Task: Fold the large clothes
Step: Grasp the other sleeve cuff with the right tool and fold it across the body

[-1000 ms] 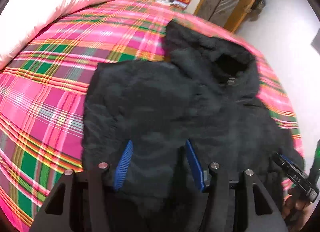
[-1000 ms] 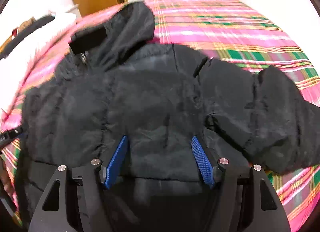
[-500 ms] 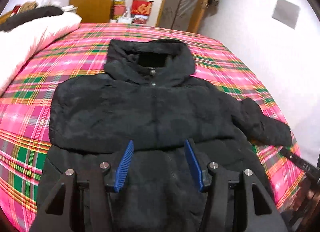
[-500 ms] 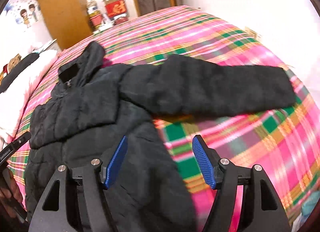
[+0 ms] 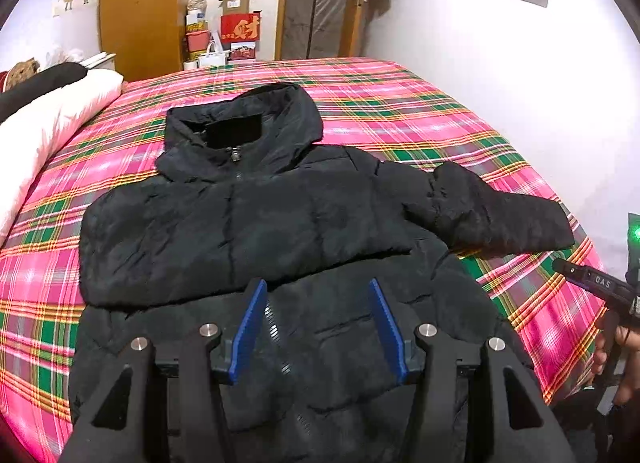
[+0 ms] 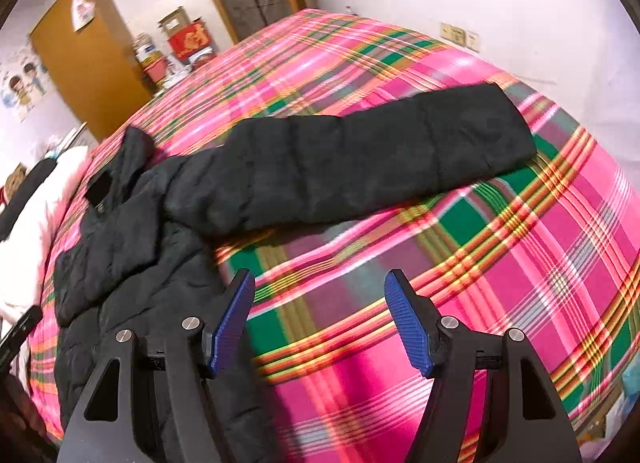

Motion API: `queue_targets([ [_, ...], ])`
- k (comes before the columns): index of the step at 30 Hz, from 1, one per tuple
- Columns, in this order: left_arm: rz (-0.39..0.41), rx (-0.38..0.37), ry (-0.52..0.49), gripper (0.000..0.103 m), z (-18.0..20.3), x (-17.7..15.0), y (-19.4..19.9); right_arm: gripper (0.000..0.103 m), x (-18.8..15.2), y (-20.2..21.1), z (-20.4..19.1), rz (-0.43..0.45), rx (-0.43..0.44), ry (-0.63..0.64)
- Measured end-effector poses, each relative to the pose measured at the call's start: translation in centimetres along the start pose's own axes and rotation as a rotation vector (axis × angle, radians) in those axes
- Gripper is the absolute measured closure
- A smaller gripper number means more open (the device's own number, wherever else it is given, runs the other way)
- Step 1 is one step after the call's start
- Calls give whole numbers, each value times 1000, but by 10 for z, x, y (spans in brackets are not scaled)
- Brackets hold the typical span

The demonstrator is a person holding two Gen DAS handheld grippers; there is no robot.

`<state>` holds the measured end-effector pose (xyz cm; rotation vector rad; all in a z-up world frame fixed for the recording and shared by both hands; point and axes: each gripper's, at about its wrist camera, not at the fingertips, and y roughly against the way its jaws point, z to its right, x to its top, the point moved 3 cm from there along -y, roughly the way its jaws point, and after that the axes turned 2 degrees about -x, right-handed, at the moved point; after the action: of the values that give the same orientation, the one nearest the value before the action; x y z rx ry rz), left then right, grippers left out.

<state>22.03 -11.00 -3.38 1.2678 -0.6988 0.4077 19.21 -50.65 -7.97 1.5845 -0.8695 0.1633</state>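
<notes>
So the black puffer jacket (image 5: 256, 223) is lying front-up on the pink plaid bedspread (image 5: 400, 103), hood at 12 o'clock, zipper running down toward me. One sleeve is already folded across the chest; the other sleeve (image 6: 380, 159) is stretched straight out over the plaid, cuff at about 2 o'clock in my right view.

My guess for doing this bit well: grab that loose sleeve close to the cuff, lift just enough to clear the bed, and lay it flat across the chest on top of the first one. It's puffy stuff, so pinch deep or it'll slip.

Left gripper (image 5: 318, 323) is spread, hanging over the lower front with nothing pinched. Right gripper (image 6: 320, 323) is spread too, over bare bedspread just right of the jacket's hem, empty.

Pillow (image 5: 44, 119) sits off at 9 o'clock.
</notes>
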Motion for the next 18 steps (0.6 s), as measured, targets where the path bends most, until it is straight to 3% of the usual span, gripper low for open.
queue_targets([
  [11,-28,13,-9,48,-8,-1,-36,35,32,-68,72,-47,-2,-226],
  [18,-51,39,13,48,-38,-10,-54,35,52,-85,84,22,47,-316],
])
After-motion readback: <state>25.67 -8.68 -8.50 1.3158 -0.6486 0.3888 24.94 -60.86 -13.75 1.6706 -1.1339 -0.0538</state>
